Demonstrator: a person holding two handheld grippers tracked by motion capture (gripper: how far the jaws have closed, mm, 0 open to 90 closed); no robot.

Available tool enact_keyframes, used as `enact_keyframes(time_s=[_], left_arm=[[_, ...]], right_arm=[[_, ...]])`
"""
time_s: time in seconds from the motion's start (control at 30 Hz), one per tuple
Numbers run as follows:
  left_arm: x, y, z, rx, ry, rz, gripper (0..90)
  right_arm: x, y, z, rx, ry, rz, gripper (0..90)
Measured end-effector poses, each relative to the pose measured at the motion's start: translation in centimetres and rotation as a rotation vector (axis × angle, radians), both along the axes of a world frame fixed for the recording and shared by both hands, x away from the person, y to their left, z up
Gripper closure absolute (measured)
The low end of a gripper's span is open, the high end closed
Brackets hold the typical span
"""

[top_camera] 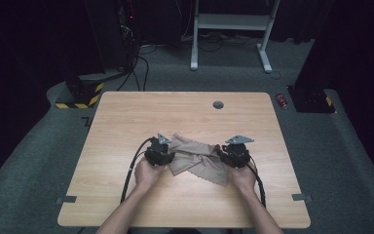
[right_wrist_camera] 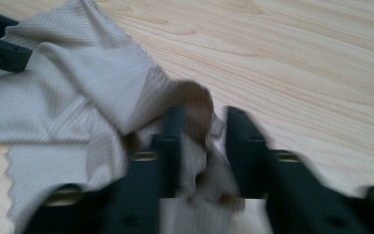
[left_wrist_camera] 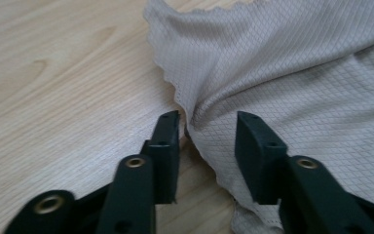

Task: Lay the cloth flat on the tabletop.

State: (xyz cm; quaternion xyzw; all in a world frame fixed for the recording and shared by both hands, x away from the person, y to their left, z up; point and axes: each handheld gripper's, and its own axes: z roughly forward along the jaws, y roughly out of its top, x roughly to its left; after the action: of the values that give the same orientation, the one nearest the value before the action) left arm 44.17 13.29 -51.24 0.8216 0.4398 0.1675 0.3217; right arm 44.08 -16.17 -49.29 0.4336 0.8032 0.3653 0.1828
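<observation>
A beige cloth (top_camera: pixel 195 158) lies rumpled on the wooden table (top_camera: pixel 175 112), between my two grippers. My left gripper (top_camera: pixel 168 158) is at the cloth's left edge. In the left gripper view its jaws (left_wrist_camera: pixel 207 129) stand apart, with a raised fold of the cloth (left_wrist_camera: pixel 282 63) between them and neither pad pressing it. My right gripper (top_camera: pixel 222 153) is at the cloth's right end. In the blurred right gripper view a bunched corner of the cloth (right_wrist_camera: pixel 78 97) sits between its jaws (right_wrist_camera: pixel 202 126), with a gap beside the right jaw. The left gripper's fingertips (right_wrist_camera: pixel 0 44) show at the far side.
A round grommet (top_camera: pixel 218 105) sits near the table's far edge. Bare wood surrounds the cloth on all sides. On the floor behind are a yellow-and-black striped block (top_camera: pixel 80 95), a white desk frame (top_camera: pixel 231 29) and a small red object (top_camera: pixel 282 101).
</observation>
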Motion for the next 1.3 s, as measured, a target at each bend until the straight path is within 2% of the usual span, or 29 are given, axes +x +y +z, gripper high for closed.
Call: enact_keyframes(time_s=[0.03, 0.07, 0.13, 0.2, 0.23, 0.27, 0.3, 0.33, 0.37, 0.4, 0.43, 0.47, 0.5, 0.53, 0.57, 0.7, 0.73, 0.77, 0.83, 0.87, 0.9, 0.97, 1.0, 1.03, 1.1, 1.17, 1.2, 1.27, 1.3], left_arm=[[0.1, 0.0, 0.0, -0.002, -0.001, -0.004, 72.4], [0.1, 0.0, 0.0, 0.000, -0.005, -0.007, 80.7], [0.3, 0.2, 0.5, 0.009, -0.027, -0.019, 89.6], [0.3, 0.3, 0.7, 0.001, -0.039, -0.014, 89.8], [0.6, 0.7, 1.3, -0.035, -0.066, 0.010, 89.8], [0.6, 0.7, 1.3, -0.035, -0.066, 0.010, 89.8], [1.0, 0.9, 1.5, -0.037, -0.070, 0.028, 89.8], [1.2, 1.0, 1.5, -0.032, -0.073, 0.043, 89.7], [1.2, 1.0, 1.5, -0.032, -0.073, 0.043, 89.3], [1.5, 1.2, 1.2, -0.011, -0.074, 0.073, 85.7], [1.5, 1.2, 1.2, -0.011, -0.074, 0.073, 80.2], [1.6, 1.3, 1.0, -0.003, -0.066, 0.090, 80.2], [1.5, 1.5, 0.8, 0.002, -0.064, 0.091, 68.2], [1.2, 1.6, 0.8, 0.000, -0.065, 0.095, 68.2], [0.8, 1.7, 0.7, -0.005, -0.068, 0.094, 62.6], [-1.9, 1.7, 1.2, -0.045, -0.073, 0.029, 55.1], [-1.9, 1.7, 1.2, -0.045, -0.073, 0.029, 54.3], [-3.8, 1.3, 1.4, -0.053, -0.080, -0.026, 53.4], [-5.5, 1.0, 1.4, -0.049, -0.089, -0.066, 52.8], [-5.5, 1.0, 1.4, -0.049, -0.089, -0.066, 52.8], [-6.1, 0.8, 1.2, -0.043, -0.089, -0.082, 52.8], [-7.2, 0.3, 0.8, -0.009, -0.083, -0.109, 53.2], [-7.3, 0.1, 0.6, 0.002, -0.082, -0.114, 54.4], [-7.7, -0.2, 0.2, 0.035, -0.083, -0.126, 55.0], [-7.7, -0.5, -0.1, 0.059, -0.078, -0.133, 57.1], [-7.6, -0.5, -0.2, 0.063, -0.079, -0.133, 58.6], [-7.5, -0.5, -0.2, 0.057, -0.078, -0.133, 66.1], [-7.1, -0.5, -0.2, 0.060, -0.077, -0.140, 69.6], [-6.7, -0.5, -0.1, 0.044, -0.057, -0.150, 78.3]], right_arm=[[0.4, 0.3, 0.0, -0.011, 0.006, 0.000, 85.5], [0.8, 0.5, 0.0, -0.027, 0.003, -0.003, 89.3], [1.7, 0.9, 0.6, -0.037, -0.004, -0.012, 89.7], [2.1, 0.9, 0.9, -0.035, -0.013, -0.021, 89.7], [3.0, 1.0, 1.6, -0.028, -0.020, -0.051, 89.7], [3.0, 1.0, 1.6, -0.028, -0.020, -0.051, 89.7], [4.1, 1.2, 2.2, -0.036, -0.019, -0.082, 89.5], [4.4, 1.2, 2.3, -0.037, -0.011, -0.092, 89.3], [5.1, 1.2, 2.2, -0.034, 0.006, -0.107, 88.9], [5.7, 1.1, 1.9, -0.038, 0.031, -0.128, 85.9], [6.0, 1.1, 1.7, -0.051, 0.045, -0.140, 82.7], [6.0, 1.1, 1.7, -0.051, 0.045, -0.140, 82.7], [6.3, 0.8, 1.1, -0.063, 0.068, -0.148, 74.1], [6.3, 0.8, 1.1, -0.063, 0.068, -0.148, 74.1], [6.0, 0.7, 1.0, -0.058, 0.067, -0.148, 71.7], [3.4, -0.5, 1.3, -0.050, 0.029, -0.131, 67.3], [3.4, -0.5, 1.3, -0.050, 0.029, -0.131, 67.3], [1.8, -0.9, 1.6, -0.043, 0.008, -0.104, 67.1], [-0.1, -1.2, 1.7, -0.032, -0.005, -0.069, 67.7], [-0.1, -1.2, 1.7, -0.032, -0.005, -0.069, 67.7], [-1.2, -1.2, 1.7, -0.023, -0.004, -0.050, 68.6], [-3.1, -0.8, 1.4, -0.034, -0.001, 0.020, 69.6], [-4.8, -0.2, 0.8, -0.053, 0.000, 0.074, 70.2], [-5.4, 0.1, 0.5, -0.056, 0.008, 0.097, 70.2], [-6.2, 0.8, -0.2, -0.074, 0.013, 0.123, 70.2], [-6.4, 1.1, -0.5, -0.081, 0.018, 0.133, 70.2], [-6.6, 1.6, -1.0, -0.092, 0.026, 0.149, 70.2], [-6.6, 1.8, -1.2, -0.094, 0.030, 0.153, 70.4], [-6.5, 2.1, -1.6, -0.100, 0.038, 0.155, 73.3]])
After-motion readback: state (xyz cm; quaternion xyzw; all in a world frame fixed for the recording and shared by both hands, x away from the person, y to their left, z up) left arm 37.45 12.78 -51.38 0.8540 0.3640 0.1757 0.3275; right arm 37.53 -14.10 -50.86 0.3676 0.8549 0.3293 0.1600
